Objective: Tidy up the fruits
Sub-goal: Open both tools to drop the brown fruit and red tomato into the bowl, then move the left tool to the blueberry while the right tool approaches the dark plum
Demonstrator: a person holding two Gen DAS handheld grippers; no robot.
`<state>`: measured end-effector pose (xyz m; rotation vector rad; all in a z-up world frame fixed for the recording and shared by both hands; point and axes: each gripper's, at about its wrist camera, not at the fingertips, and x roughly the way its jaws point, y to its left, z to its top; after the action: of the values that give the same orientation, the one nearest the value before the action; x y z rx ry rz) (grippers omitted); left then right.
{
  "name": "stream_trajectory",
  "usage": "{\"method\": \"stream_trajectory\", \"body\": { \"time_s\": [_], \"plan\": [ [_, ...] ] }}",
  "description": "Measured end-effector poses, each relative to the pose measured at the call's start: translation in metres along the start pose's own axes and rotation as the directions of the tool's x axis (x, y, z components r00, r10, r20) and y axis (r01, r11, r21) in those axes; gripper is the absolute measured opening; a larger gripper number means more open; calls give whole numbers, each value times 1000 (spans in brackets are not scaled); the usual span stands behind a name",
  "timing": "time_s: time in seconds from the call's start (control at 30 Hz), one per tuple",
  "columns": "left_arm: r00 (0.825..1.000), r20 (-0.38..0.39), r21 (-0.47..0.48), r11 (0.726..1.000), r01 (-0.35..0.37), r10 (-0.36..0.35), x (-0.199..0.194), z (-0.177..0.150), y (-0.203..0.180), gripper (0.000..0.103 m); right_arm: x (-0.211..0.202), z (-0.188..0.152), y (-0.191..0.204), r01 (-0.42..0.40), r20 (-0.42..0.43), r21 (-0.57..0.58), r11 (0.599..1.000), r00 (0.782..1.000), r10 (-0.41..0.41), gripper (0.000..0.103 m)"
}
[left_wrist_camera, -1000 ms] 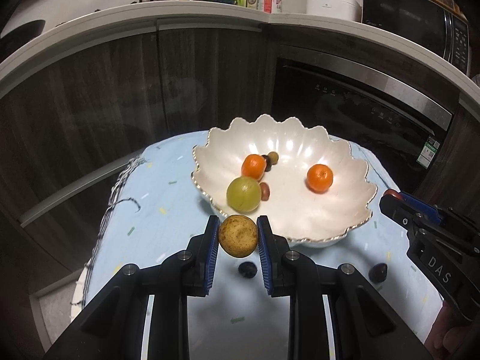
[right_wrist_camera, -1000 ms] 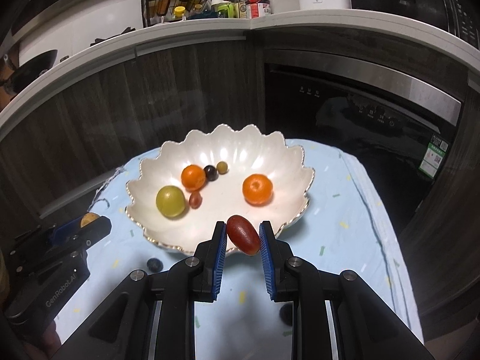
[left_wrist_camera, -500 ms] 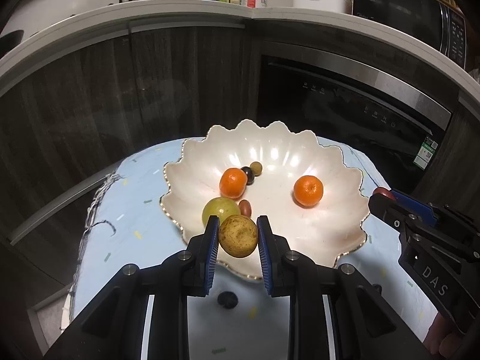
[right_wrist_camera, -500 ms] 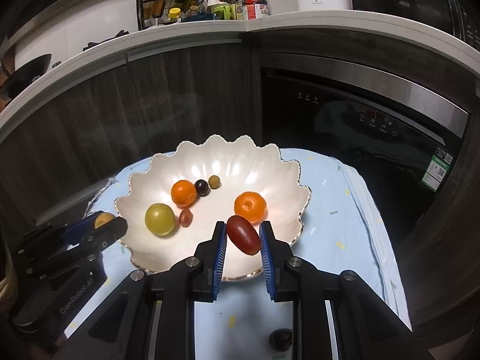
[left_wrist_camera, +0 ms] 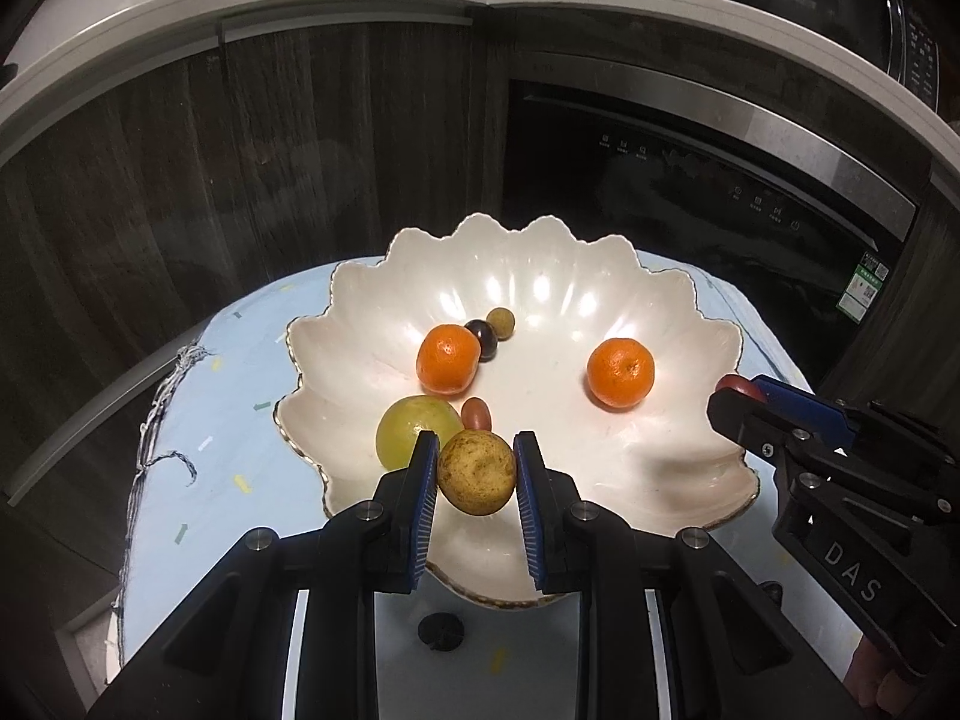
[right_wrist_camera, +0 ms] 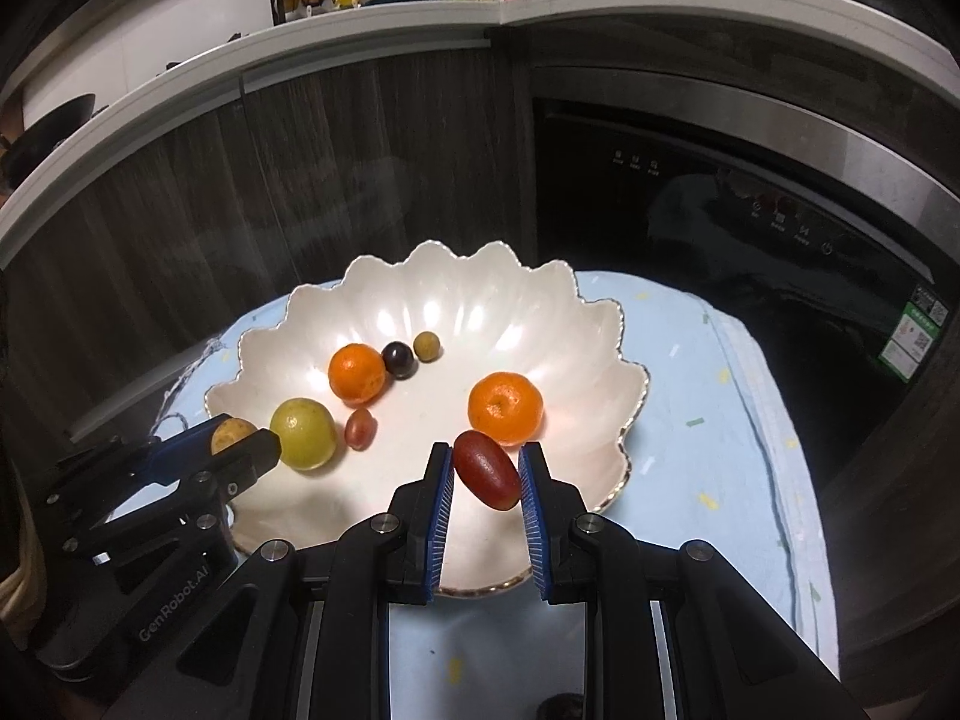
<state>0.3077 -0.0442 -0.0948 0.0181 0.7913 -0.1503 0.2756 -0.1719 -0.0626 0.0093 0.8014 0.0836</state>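
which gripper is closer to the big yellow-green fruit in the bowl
Left. The left gripper, shut on a brown fruit, hangs right beside the yellow-green fruit. The right gripper, shut on a red fruit, is farther across the bowl.

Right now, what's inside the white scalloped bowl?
In the bowl: two mandarins, a green fruit, a dark grape, an olive-coloured one and a small reddish one. The tools cover the near floor.

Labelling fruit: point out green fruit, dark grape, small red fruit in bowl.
green fruit [right_wrist_camera: 303,433], right wrist view, centre of skin
dark grape [right_wrist_camera: 398,358], right wrist view, middle
small red fruit [right_wrist_camera: 360,428], right wrist view, middle
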Motion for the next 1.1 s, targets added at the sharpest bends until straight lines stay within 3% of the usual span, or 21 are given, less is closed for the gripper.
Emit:
{"method": "stream_trajectory", "body": {
  "time_s": [0.3, 0.4, 0.47, 0.53, 0.63, 0.8, 1.1],
  "plan": [
    [1000, -19, 5, 1000, -3, 4, 5, 0, 1, 26, 9, 0, 2, -23, -34, -11, 1000, 999, 23, 24],
    [1000, -19, -4, 1000, -17, 17, 4, -1, 4, 43, 10, 1, 2, -26, -38, -13, 1000, 999, 25, 25],
    [999, -7, -9, 999, -39, 39, 1, 0, 6, 46, 11, 1, 2, -23, -39, -14, 1000, 999, 23, 26],
    [999, -2, -1, 999, -50, 50, -1, 0, 6, 49, 10, 1, 2, -18, -37, -12, 1000, 999, 17, 47],
    [998, 15, -5, 998, -63, 63, -6, 2, 9, 60, 3, 2, 1, -3, -6, -1, 1000, 1000, 3, 67],
    [996, 24, -37, 996, -80, 81, -11, 3, 15, 78, -3, 6, -1, 26, 15, 7, 1000, 1000, -26, 75],
    [994, 54, -45, 995, -93, 95, -27, 3, 19, 88, -16, 8, -4, 62, 32, 25, 998, 998, -62, 81]
  ]
}}
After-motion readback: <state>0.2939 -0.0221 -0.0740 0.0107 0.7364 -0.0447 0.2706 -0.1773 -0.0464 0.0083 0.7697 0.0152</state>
